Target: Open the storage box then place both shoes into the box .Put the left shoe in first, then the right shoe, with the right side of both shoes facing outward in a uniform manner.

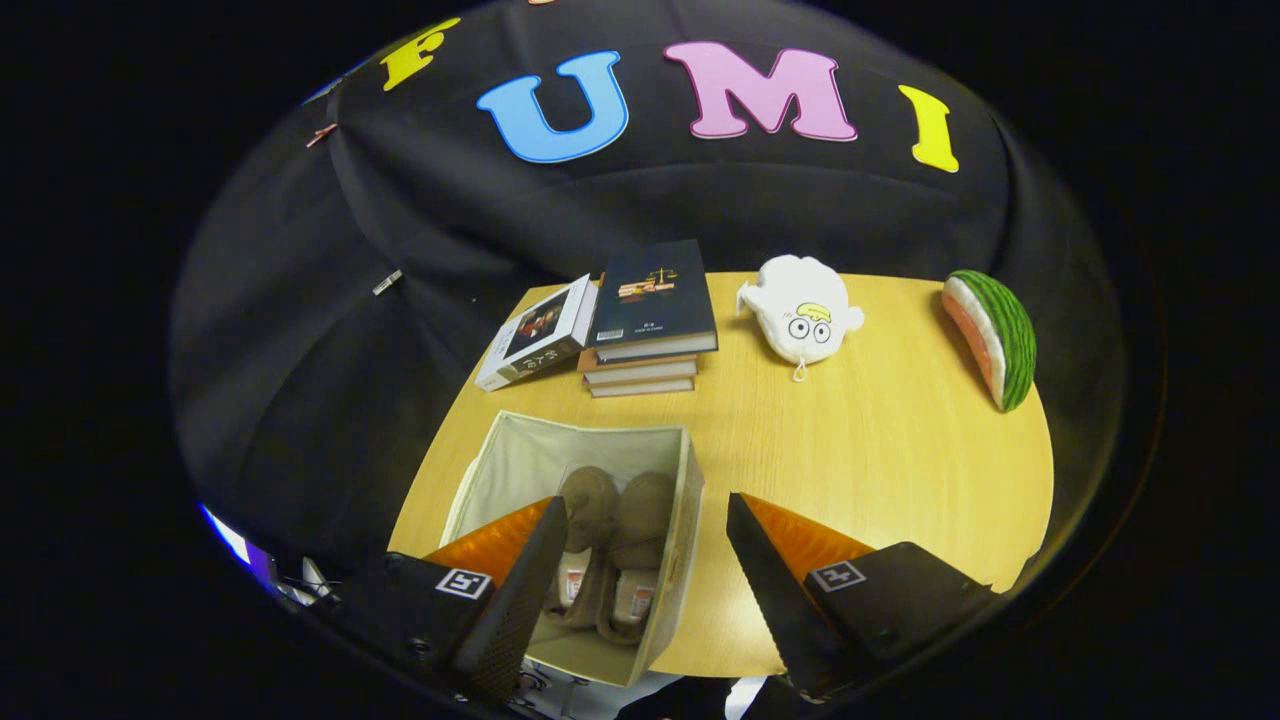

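Observation:
An open beige fabric storage box [668, 520] stands on the wooden table near its front edge. Inside it two brown fuzzy shoes lie side by side, toes pointing away from me: one [590, 520] on the left, the other [640, 530] on the right. My gripper [645, 540] hangs above the box, open, with nothing between its fingers. The left finger [520, 590] covers part of the box's left side. The right finger [765, 570] is over the table just right of the box.
Beyond the box a stack of books [650, 320] has another book [540, 335] leaning against its left. A white plush toy [802, 312] lies to the right of the books, and a watermelon-slice toy [992, 335] sits by the table's [900, 450] right edge.

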